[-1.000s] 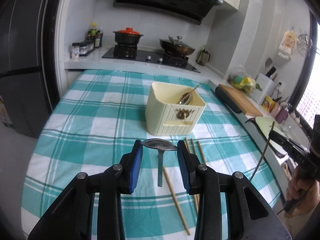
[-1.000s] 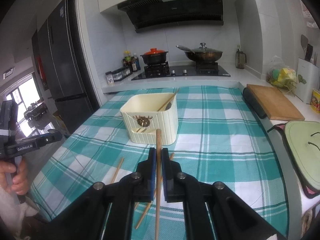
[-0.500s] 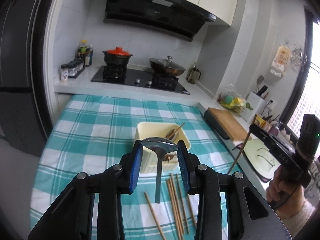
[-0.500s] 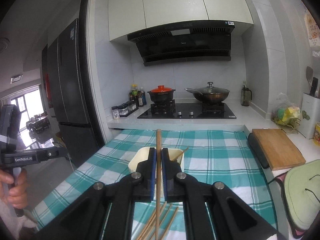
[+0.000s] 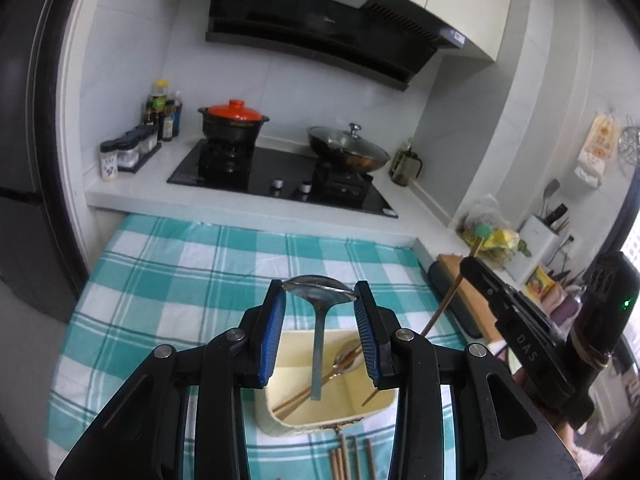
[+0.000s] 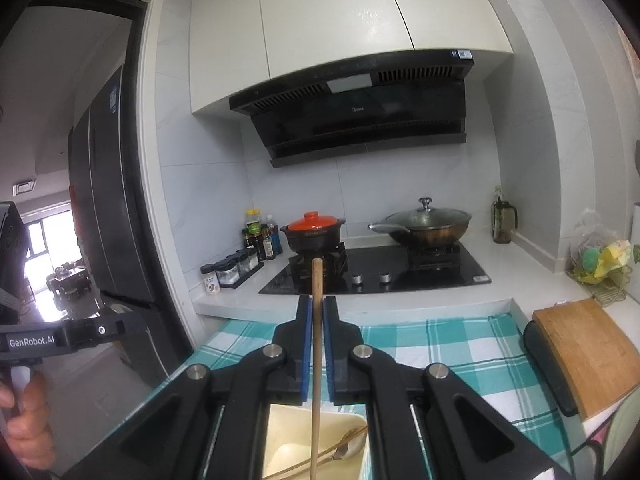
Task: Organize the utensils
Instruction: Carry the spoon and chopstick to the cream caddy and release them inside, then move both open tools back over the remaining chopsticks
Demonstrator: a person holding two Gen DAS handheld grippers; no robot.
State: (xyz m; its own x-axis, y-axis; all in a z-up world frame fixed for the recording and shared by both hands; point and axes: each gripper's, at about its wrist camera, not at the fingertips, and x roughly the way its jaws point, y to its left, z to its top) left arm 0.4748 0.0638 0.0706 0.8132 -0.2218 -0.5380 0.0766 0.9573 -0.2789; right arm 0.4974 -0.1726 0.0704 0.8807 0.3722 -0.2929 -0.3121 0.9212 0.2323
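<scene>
My left gripper (image 5: 319, 300) is shut on a metal spoon (image 5: 318, 336) by its bowl; the handle hangs down into the cream utensil holder (image 5: 280, 420) on the checked cloth. My right gripper (image 6: 316, 312) is shut on a wooden chopstick (image 6: 316, 360), held upright with its lower end inside the holder (image 6: 280, 448). The right gripper also shows in the left wrist view (image 5: 480, 276), its chopstick (image 5: 436, 316) slanting down into the holder. A spoon and chopsticks (image 5: 340, 362) lie inside the holder. Several chopsticks (image 5: 348, 460) lie on the cloth in front of it.
The table has a teal checked cloth (image 5: 160, 280). Behind it is a stove with a red-lidded pot (image 5: 234, 122) and a wok (image 5: 348, 152). A wooden cutting board (image 6: 584, 352) lies at the right. A dark fridge (image 6: 108, 220) stands at the left.
Both grippers have risen and moved forward over the holder. The spoon handle and the chopstick's lower end now hang inside it.
</scene>
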